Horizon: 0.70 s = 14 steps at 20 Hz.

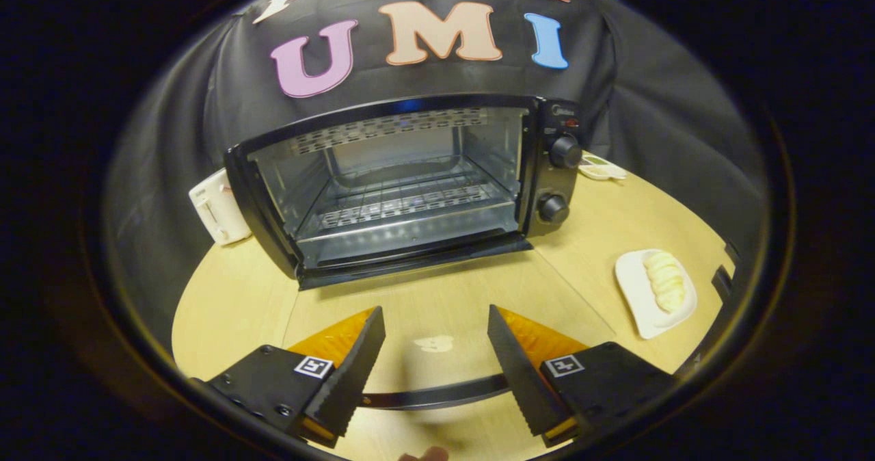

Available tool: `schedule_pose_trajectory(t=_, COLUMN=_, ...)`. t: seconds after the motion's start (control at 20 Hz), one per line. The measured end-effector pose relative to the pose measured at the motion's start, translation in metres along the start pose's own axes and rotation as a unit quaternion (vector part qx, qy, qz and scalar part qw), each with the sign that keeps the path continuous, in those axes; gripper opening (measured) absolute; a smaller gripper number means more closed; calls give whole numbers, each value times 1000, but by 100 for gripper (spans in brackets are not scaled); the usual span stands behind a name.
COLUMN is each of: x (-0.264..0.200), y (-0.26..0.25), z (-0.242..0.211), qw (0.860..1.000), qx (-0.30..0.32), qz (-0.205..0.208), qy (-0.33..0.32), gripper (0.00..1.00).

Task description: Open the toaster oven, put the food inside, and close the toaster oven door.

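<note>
Hovering above the tabletop [424, 290], the gripper [436, 338] holds its fingers apart around nothing. At twelve o'clock the toaster oven [403, 187] stands open, door [410, 261] folded down. At two o'clock, well apart from the fingers, the food [664, 280] lies on a white plate [639, 300], its long axis running toward the oven side.

Hand-held gripper [436, 321] agape before open toaster oven [403, 184].
</note>
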State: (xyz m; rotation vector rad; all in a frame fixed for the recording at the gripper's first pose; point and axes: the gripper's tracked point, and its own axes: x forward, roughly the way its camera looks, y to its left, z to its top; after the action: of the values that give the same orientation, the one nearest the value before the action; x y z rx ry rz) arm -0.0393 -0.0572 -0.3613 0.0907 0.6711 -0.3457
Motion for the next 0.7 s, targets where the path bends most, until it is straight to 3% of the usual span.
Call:
schedule_pose_trajectory(t=0.25, x=-13, y=-48, z=23, qw=999, qx=25, qz=-33, qy=-29, gripper=96)
schedule_pose_trajectory(t=0.7, x=-23, y=-171, z=40, qw=986, qx=65, qz=-142, qy=-51, gripper=96)
